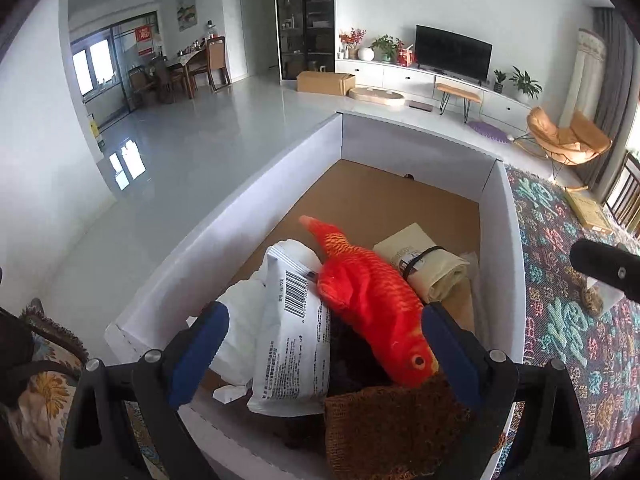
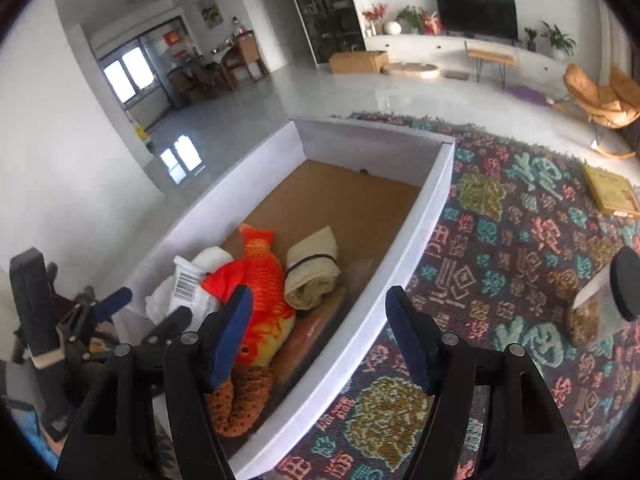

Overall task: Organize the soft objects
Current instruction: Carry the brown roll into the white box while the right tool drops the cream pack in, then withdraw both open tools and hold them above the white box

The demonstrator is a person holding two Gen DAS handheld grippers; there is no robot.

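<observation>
White box (image 1: 248,216) on patterned rug (image 2: 520,240) — living room.

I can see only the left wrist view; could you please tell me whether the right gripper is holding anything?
Observer: No, the right gripper is open, with nothing between its pads.
Operator: Thank you. Where is it relative to the box?
Observer: It straddles the side wall of the white box: one finger is over the plush fish inside, the other over the patterned rug outside.
</observation>
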